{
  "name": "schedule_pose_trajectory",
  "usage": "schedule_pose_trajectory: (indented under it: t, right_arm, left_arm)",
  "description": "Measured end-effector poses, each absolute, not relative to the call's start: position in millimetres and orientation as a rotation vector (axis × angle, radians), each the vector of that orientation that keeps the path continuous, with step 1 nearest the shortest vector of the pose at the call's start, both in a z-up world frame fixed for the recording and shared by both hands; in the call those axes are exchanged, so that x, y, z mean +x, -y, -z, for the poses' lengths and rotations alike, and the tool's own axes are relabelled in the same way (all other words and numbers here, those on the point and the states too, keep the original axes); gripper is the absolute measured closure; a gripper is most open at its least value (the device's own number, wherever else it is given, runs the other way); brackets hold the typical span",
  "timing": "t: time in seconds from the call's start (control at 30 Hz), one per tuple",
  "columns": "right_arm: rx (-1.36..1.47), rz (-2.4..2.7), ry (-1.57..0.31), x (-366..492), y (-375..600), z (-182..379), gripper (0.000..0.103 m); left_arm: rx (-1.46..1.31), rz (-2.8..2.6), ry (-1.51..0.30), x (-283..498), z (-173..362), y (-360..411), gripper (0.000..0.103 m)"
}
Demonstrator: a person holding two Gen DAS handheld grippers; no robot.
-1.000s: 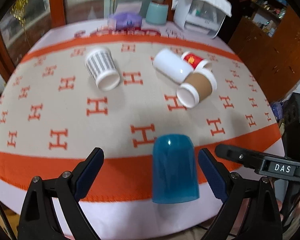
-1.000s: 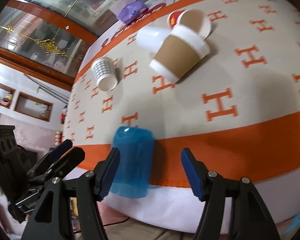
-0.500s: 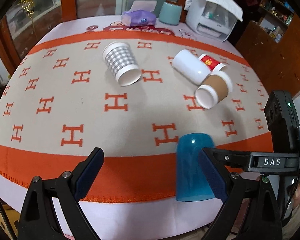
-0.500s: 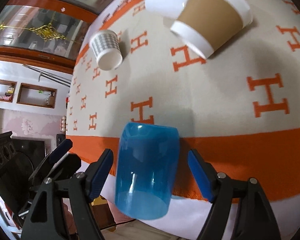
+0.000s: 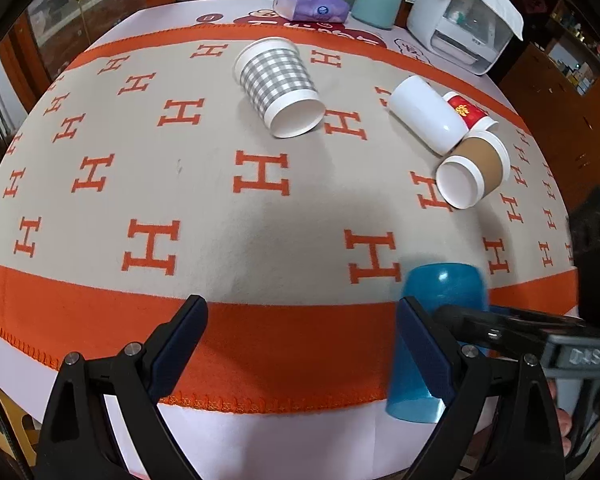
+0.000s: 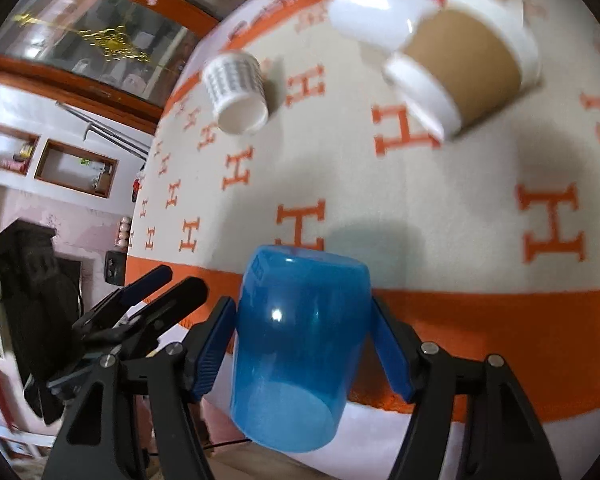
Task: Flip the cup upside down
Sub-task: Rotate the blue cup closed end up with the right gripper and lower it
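Observation:
A translucent blue plastic cup (image 6: 300, 344) is held between the fingers of my right gripper (image 6: 302, 344), which is shut on it and holds it tilted, lifted off the cloth near the table's front edge, its open mouth toward the camera. In the left wrist view the blue cup (image 5: 440, 312) shows at the lower right, partly behind my left gripper's right finger, with the right gripper (image 5: 540, 332) reaching in from the right. My left gripper (image 5: 300, 344) is open and empty over the orange border.
A grey checked paper cup (image 5: 282, 88), a white cup (image 5: 424, 114), a red cup (image 5: 470, 112) and a brown sleeved cup (image 5: 472, 172) lie on their sides on the H-patterned cloth (image 5: 220, 208). A tissue pack (image 5: 312, 4), teal container (image 5: 376, 4) and white appliance (image 5: 468, 20) stand at the back.
My right gripper has closed around the blue cup, lifted it off the cloth and tilted it. My left gripper has shifted left, so the cup now sits at its right.

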State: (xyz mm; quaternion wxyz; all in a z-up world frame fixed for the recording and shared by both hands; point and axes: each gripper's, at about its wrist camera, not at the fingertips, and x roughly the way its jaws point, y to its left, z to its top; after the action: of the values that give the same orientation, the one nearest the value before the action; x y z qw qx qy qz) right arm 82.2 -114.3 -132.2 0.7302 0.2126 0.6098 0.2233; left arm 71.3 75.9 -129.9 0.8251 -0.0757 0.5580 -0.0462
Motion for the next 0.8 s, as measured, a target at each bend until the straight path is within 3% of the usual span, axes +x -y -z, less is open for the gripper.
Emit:
schedule_pose_trajectory:
  t: [0.2, 0.37, 0.8]
  right_arm:
    - [0.2, -0.37, -1.034, 81, 111, 83, 0.036]
    - [-0.025, -0.301, -0.832, 86, 89, 80, 0.036]
    - [-0.23, -0.346, -0.742, 45, 68, 97, 0.036]
  left_arm:
    - [-0.187, 0.035, -1.095, 71, 117, -83, 0.009]
    - [-0.207, -0.011, -1.036, 69, 108, -85, 0.009]
    - [-0.213, -0.054, -1.016, 64, 114, -88, 0.009]
